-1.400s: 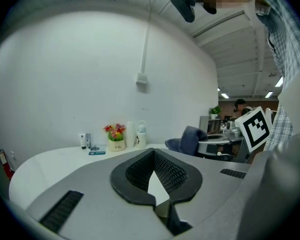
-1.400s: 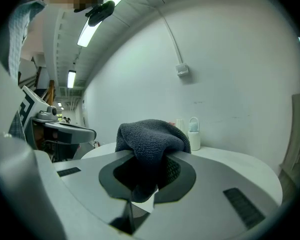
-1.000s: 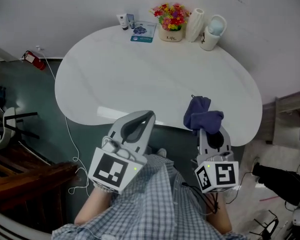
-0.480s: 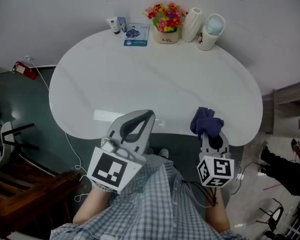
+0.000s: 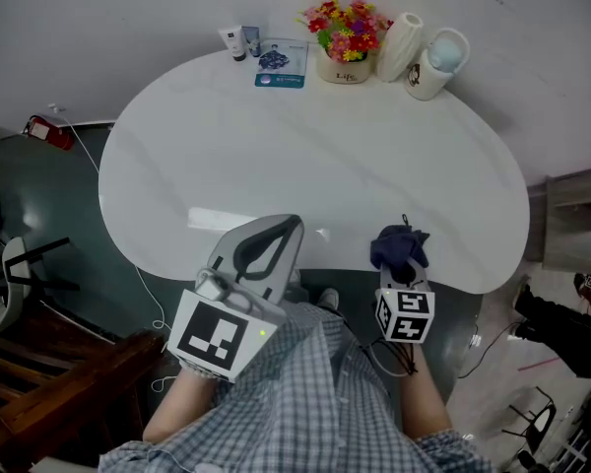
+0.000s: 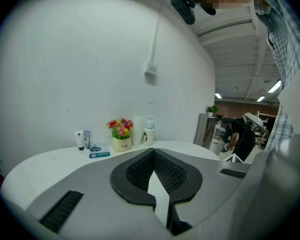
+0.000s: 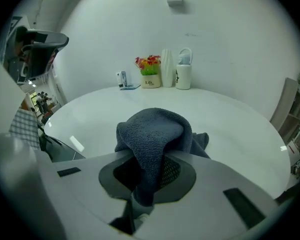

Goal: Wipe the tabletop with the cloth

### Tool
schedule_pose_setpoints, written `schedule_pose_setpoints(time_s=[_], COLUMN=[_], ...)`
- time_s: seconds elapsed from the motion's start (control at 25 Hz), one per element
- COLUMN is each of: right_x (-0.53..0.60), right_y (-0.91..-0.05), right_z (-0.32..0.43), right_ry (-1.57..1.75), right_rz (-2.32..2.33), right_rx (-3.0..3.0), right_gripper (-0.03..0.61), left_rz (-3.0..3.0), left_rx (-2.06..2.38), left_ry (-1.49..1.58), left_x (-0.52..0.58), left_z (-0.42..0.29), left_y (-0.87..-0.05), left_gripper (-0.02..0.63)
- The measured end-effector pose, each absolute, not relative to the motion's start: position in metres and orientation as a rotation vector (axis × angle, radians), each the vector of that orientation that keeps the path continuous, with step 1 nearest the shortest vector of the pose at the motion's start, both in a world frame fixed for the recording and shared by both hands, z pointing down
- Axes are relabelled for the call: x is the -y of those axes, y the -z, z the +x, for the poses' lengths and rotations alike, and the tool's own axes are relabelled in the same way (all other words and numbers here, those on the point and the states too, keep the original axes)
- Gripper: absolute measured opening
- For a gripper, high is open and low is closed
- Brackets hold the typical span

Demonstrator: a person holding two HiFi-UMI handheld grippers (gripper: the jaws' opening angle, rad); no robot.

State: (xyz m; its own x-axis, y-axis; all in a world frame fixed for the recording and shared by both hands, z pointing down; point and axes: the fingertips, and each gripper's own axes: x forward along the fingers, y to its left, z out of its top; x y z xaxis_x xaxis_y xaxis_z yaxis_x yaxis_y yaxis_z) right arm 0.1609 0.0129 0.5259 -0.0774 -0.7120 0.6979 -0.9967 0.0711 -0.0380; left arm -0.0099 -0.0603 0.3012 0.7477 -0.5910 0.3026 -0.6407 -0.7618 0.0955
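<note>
One big white table (image 5: 305, 156) with a rounded outline fills most of the room in front of the person, its top bare across the middle. Below its near edge the person's checked shirt (image 5: 295, 402) shows, with a gripper held out on either side of it.

The left gripper (image 5: 294, 227) is the larger in the head view. It hangs at the near edge of the table, and its jaws are drawn together at the tips with nothing in them; only a loop-shaped gap shows behind the tips.

The right gripper (image 5: 402, 269) sits off to the right, also at the near edge. Its jaws are pinched on the cloth (image 5: 399, 247), a dark blue bundle that bulges up and forward out of them, with one fold spilling to the right. The bundle lies over the rim of the table near its right end; whether it presses on the top I cannot tell.

Along the far edge, against the wall, stands a row of small things: a pot of bright flowers (image 5: 343, 39), a white ribbed vase (image 5: 401, 33) just right of it, and a white cup (image 5: 440, 55) beside that. Left of the flowers lies a blue booklet (image 5: 282, 63), then two little tubes (image 5: 236, 41).

On the dark floor to the left, a white cable (image 5: 143, 284) trails past the table.
</note>
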Motion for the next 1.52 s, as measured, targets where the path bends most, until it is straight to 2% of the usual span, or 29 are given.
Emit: schedule_pose_setpoints(time_s=[0.36, 1.0, 1.24, 1.52], right_x=[0.023, 0.058, 0.059, 0.084], right_y=[-0.528, -0.522, -0.521, -0.523], right_z=[0.112, -0.094, -0.098, -0.049], right_ry=[-0.717, -0.584, -0.578, -0.572], right_rz=[1.569, 1.066, 1.048, 1.113], right_rx=[1.926, 2.261, 2.272, 2.227], right_gripper=[0.037, 0.037, 0.037, 0.037], left_rz=[2.732, 2.723, 2.721, 2.720], left_rx=[0.998, 1.011, 0.997, 1.001], left_ry=[-0.362, -0.364, -0.362, -0.352], left_x=[0.076, 0.096, 0.100, 0.106], left_z=[-0.031, -0.069, -0.064, -0.048], left_y=[-0.305, -0.313, -0.312, -0.310], left_gripper=[0.002, 0.002, 0.002, 0.002])
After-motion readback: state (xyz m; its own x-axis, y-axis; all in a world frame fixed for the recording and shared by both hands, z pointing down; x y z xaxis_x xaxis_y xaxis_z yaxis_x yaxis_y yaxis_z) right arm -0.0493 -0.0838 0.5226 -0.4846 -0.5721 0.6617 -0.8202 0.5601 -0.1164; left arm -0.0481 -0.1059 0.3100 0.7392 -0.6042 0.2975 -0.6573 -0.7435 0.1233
